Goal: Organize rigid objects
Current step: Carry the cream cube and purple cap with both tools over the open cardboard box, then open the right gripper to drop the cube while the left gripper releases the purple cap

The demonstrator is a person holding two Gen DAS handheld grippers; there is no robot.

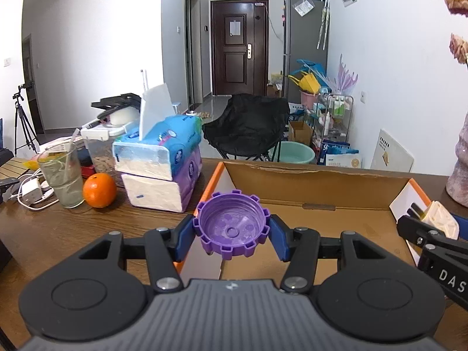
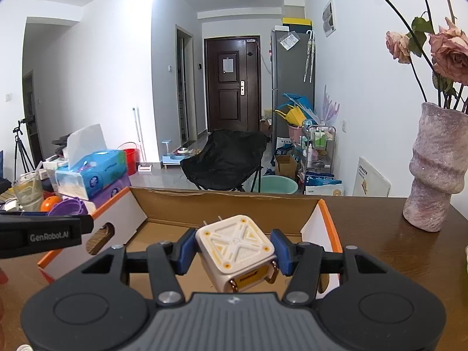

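Plainly both loads are small, stiff and light: the left gripper (image 1: 232,235) is clenched on a purple cap (image 1: 231,225) with a notched rim, hollow side up, taken across its ribbed wall — a sound hold, since the notches should resist slipping. Over the open cardboard box (image 2: 163,204), the right gripper (image 2: 236,251) grasps a cream cube-shaped charger (image 2: 237,244) by two opposite flat sides — smooth plastic, likely slicker, its prongs pointing away toward the box.
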